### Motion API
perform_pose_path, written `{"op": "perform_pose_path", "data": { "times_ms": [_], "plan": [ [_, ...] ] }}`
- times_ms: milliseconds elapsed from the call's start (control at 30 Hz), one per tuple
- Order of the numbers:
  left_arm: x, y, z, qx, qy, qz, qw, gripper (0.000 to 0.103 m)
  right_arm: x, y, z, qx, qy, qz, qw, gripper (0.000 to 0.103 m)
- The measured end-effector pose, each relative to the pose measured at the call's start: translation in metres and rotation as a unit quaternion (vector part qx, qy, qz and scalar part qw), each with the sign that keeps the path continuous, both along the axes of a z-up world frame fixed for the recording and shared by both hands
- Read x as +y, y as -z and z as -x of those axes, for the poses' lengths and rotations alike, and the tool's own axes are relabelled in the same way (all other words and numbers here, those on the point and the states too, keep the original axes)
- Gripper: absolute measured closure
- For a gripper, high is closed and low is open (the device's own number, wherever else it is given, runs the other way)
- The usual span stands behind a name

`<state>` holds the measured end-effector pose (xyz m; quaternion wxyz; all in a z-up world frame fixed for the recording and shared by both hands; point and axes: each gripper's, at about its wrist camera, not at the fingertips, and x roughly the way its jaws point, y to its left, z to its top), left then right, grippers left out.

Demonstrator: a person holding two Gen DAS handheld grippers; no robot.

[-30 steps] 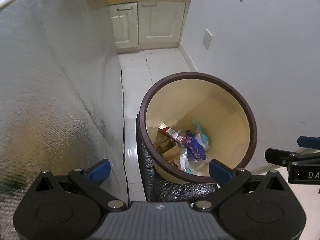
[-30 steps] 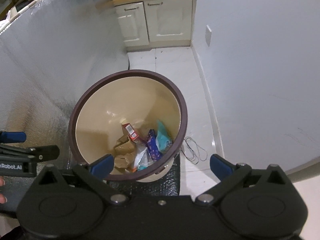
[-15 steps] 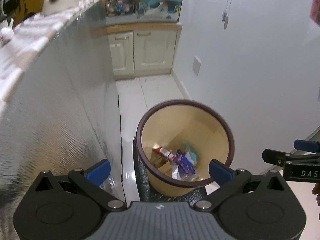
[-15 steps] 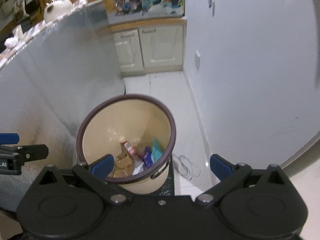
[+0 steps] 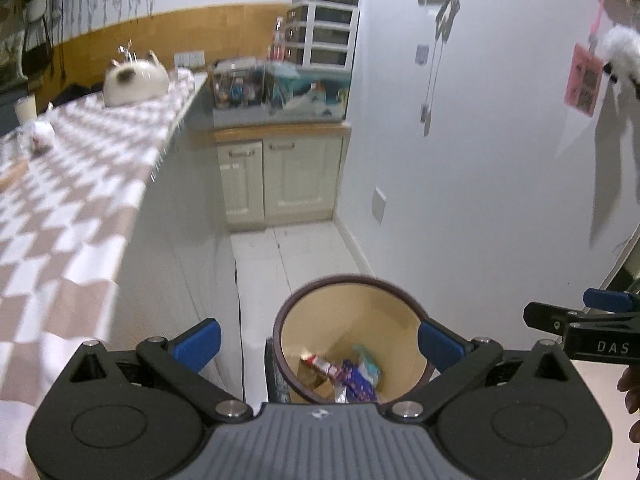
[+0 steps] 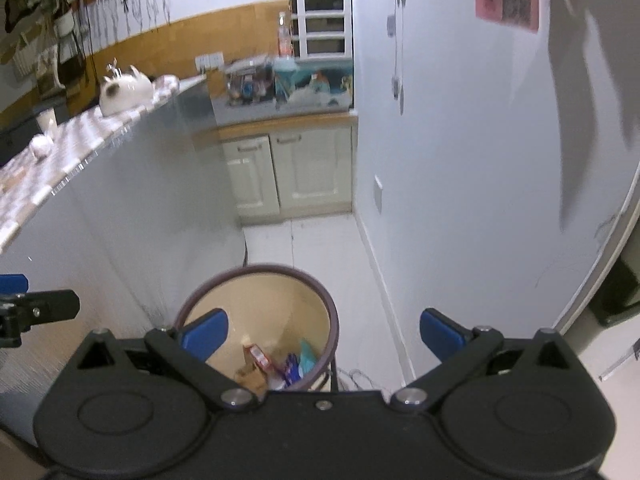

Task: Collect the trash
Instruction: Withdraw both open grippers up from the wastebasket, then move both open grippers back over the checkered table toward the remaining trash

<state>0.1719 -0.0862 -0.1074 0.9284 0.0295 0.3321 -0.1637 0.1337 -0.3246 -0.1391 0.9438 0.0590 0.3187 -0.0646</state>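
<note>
A round bin with a cream inside and a dark brown rim (image 5: 352, 280) stands on the white floor below me; it also shows in the right wrist view (image 6: 256, 270). Wrappers and packets (image 5: 344, 372) lie in its bottom, among them a red box, a purple packet and a teal bag (image 6: 280, 364). My left gripper (image 5: 318, 338) is open and empty, high above the bin. My right gripper (image 6: 322, 330) is open and empty, also above the bin. Each gripper shows at the edge of the other's view.
A counter with a checked cloth (image 5: 72, 200) and a silver side panel (image 6: 120, 216) runs along the left, with a white teapot (image 5: 134, 80) on it. Cream cabinets (image 5: 280, 180) stand at the far end. A white wall (image 5: 480, 200) closes the right side.
Both grippers have risen well above the bin, which now looks smaller and lower in both views. The counter top and the far shelves have come into view. Both stay open.
</note>
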Motion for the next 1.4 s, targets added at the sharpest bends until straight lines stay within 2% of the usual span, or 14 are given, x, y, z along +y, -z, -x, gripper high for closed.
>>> {"op": "perform_pose_path", "data": {
  "times_ms": [367, 600, 833, 1133, 1400],
  "plan": [
    [0.044, -0.053, 0.017, -0.084, -0.033, 0.018, 0.9958, 0.0, 0.034, -0.052, 0.008, -0.079, -0.029, 0.027, 0.996, 0.0],
    [0.087, -0.089, 0.02, -0.132, -0.064, 0.008, 0.9892, 0.0, 0.068, -0.082, 0.0, -0.126, -0.067, 0.031, 0.989, 0.0],
    [0.134, -0.11, 0.01, -0.159, -0.094, -0.014, 0.9827, 0.0, 0.115, -0.113, -0.018, -0.16, -0.113, 0.054, 0.979, 0.0],
    [0.2, -0.128, -0.026, -0.184, -0.105, -0.026, 0.9769, 0.0, 0.177, -0.143, -0.058, -0.185, -0.176, 0.072, 0.964, 0.0],
    [0.249, -0.137, -0.093, -0.186, -0.102, -0.039, 0.9764, 0.0, 0.23, -0.178, -0.1, -0.199, -0.234, 0.072, 0.949, 0.0]
  ]
}}
